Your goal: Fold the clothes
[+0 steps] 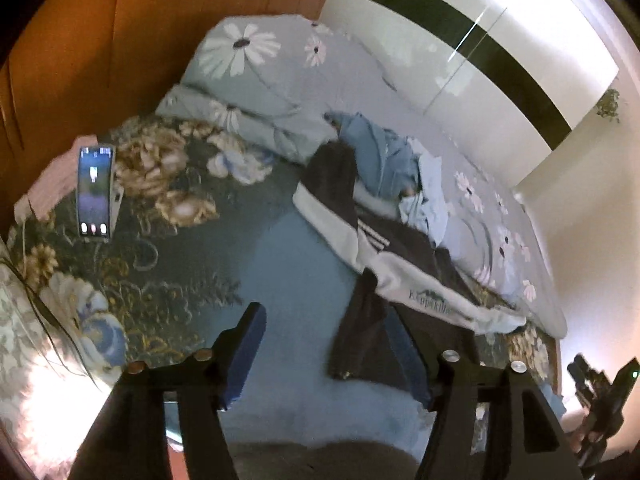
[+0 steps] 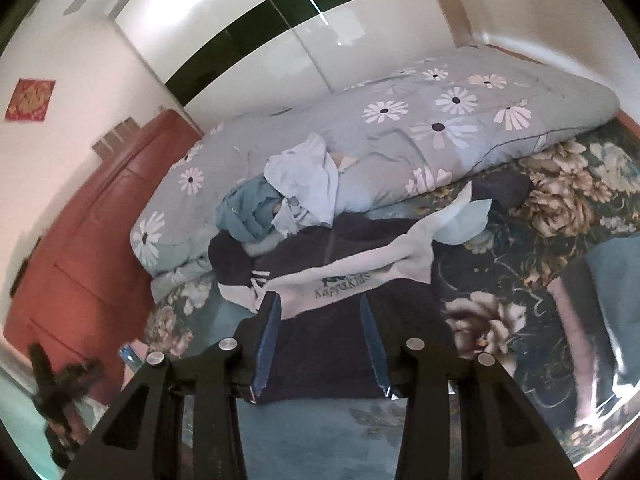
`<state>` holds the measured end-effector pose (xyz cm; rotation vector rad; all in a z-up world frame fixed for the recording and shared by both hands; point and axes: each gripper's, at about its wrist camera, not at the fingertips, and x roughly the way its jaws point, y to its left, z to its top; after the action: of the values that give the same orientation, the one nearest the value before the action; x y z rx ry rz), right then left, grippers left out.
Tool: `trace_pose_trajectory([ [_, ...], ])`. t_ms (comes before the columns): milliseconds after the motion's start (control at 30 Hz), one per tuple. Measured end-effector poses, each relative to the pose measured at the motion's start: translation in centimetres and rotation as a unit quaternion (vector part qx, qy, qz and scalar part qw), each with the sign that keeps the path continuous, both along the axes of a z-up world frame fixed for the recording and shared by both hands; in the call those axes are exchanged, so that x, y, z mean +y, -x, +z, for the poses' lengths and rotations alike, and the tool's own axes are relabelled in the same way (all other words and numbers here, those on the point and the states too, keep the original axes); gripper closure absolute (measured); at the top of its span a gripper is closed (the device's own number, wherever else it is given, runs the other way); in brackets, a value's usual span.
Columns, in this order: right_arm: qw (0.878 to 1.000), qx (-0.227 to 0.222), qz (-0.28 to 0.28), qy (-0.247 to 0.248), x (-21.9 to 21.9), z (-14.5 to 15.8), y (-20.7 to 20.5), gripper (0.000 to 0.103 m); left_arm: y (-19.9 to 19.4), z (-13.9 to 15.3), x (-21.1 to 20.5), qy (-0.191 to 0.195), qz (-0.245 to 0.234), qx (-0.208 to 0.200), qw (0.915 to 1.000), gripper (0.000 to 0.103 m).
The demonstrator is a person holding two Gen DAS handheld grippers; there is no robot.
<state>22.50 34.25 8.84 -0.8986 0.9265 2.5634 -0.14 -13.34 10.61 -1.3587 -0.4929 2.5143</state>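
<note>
A dark garment with white panels and white stripes [image 1: 384, 248] lies spread on the bed, with a pile of blue and pale blue clothes [image 1: 392, 168] behind it. In the right wrist view the same garment [image 2: 332, 280] lies just ahead, the pile [image 2: 288, 196] behind it. My left gripper [image 1: 324, 344] is open above the bed sheet, its right finger at the garment's dark lower edge. My right gripper [image 2: 320, 336] is open, its fingers spread over the garment's dark hem [image 2: 320, 360].
A grey daisy-print duvet [image 2: 420, 128] is bunched along the far side of the bed. A lit phone [image 1: 94, 192] stands on the floral sheet [image 1: 168, 280] at the left. A wooden headboard [image 1: 100, 40] and a white wardrobe [image 1: 480, 60] surround the bed.
</note>
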Motion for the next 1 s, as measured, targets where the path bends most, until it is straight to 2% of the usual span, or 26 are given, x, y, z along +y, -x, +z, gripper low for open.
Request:
trace_pose_trajectory([
  [133,1.000,-0.005,-0.004,-0.012,0.9,0.1,-1.6,0.060,1.7,0.4,2.1,0.013,-0.014,-0.003,0.9998,0.033],
  [233,1.000,-0.002,-0.024,0.000,1.8,0.3,-3.0,0.060,2.8,-1.5,3.6,0.007,-0.032,-0.027,0.9991,0.033],
  [333,0.999,-0.003,-0.036,0.003,2.7,1.2,-4.0,0.060,3.4,-5.7,5.2,0.010,-0.071,-0.062,0.9955,0.033],
  [400,0.999,-0.018,-0.040,0.000,3.3,1.5,-4.2,0.053,3.5,-9.5,6.5,0.014,-0.095,-0.088,0.9914,0.033],
  [433,0.999,-0.031,-0.041,0.008,3.8,0.6,-3.8,0.049,3.5,-11.1,7.2,0.011,-0.108,-0.102,0.9888,0.033],
  [567,0.994,-0.086,-0.043,0.043,5.8,-2.9,-2.5,0.048,3.7,-16.6,10.5,0.012,-0.148,-0.149,0.9776,0.033],
  [700,0.981,-0.153,-0.043,0.113,7.8,-10.4,-0.3,0.048,4.7,-21.1,13.3,0.024,-0.158,-0.179,0.9708,0.033],
  [833,0.961,-0.219,-0.040,0.167,9.2,-17.9,1.6,0.048,6.1,-24.3,14.4,0.017,-0.141,-0.210,0.9674,0.033],
  [1000,0.944,-0.259,-0.031,0.202,10.1,-23.8,2.4,0.048,6.9,-27.0,15.4,0.005,-0.139,-0.237,0.9615,0.033],
])
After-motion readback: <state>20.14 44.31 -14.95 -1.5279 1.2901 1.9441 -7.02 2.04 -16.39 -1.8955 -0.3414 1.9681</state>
